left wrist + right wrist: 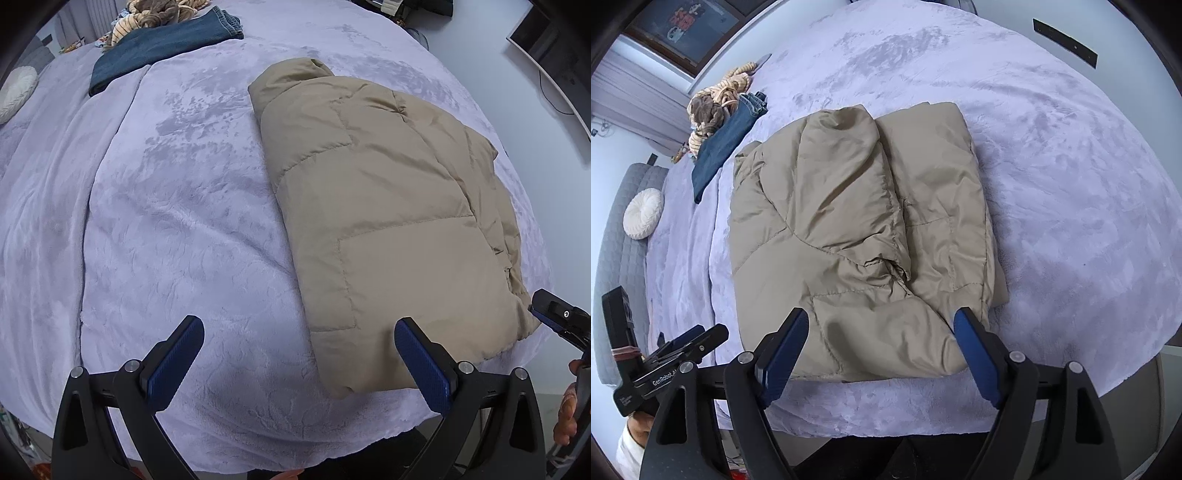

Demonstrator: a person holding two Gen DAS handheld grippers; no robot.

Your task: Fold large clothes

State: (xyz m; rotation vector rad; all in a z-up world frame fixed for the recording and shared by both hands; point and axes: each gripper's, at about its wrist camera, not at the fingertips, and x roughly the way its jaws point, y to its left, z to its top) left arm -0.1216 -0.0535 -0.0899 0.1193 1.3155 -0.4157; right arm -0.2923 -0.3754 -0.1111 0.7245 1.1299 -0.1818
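A tan puffer jacket (388, 206) lies folded on the lavender bed cover (166, 240). It also shows in the right wrist view (849, 229), with a sleeve laid over its top. My left gripper (299, 334) is open and empty, above the bed's near edge at the jacket's near left corner. My right gripper (881, 325) is open and empty, just above the jacket's near edge. The right gripper also shows at the right edge of the left wrist view (554, 317), and the left gripper at the left of the right wrist view (679, 350).
Folded blue jeans (162, 48) lie at the far side of the bed (724, 144), with a striped plush toy (716, 103) beside them. A round white cushion (642, 212) lies near the grey headboard (613, 258). The bed's front edge is just under both grippers.
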